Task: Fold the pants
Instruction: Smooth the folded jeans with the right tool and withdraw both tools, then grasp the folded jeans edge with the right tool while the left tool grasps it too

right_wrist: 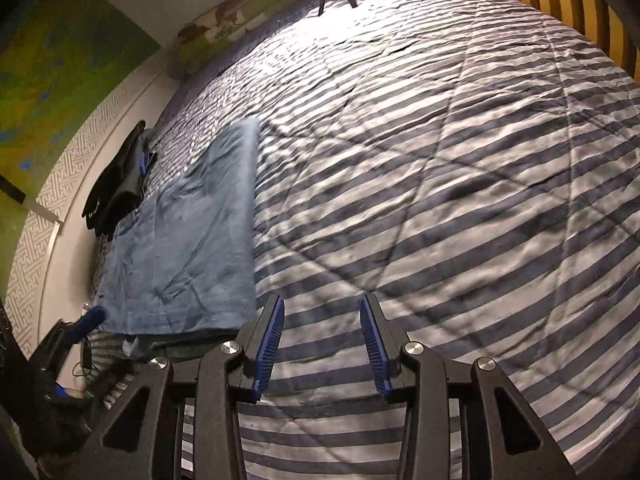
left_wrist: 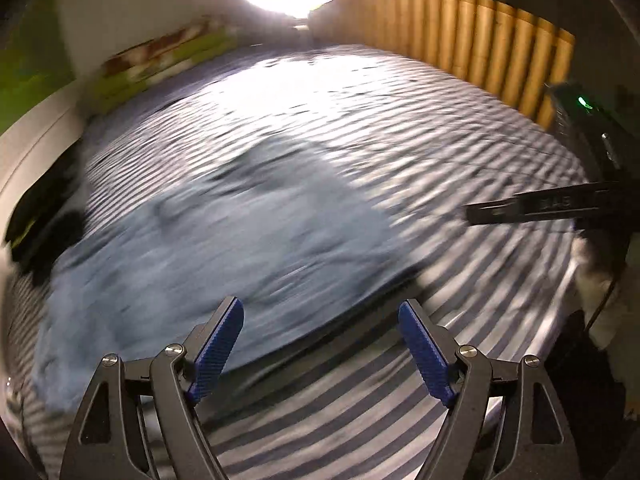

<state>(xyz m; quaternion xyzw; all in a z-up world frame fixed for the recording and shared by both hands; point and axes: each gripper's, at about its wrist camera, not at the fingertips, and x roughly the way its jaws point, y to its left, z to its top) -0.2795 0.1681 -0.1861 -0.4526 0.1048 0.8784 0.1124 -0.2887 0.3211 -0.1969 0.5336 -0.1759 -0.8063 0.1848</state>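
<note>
We see the blue pants [right_wrist: 188, 240] lying flat, folded into a long strip, on the striped bed cover [right_wrist: 440, 160] at the left of the right wrist frame. Right hand-held gripper [right_wrist: 322, 344] over bare stripes, jaws apart, empty. Left hand-held gripper [left_wrist: 321, 354] wide open, nothing between its pads, above the pants' near edge; that view is blurred.

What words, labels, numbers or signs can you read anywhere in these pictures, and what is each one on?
No text can be read for certain.
Light marks on the black bar of the other hand-held gripper, at the right edge of the left wrist view: too blurred to read.
Pale marks on the dark garment beside the blue pants: too small to read.
Striped bedspread: no writing.
</note>
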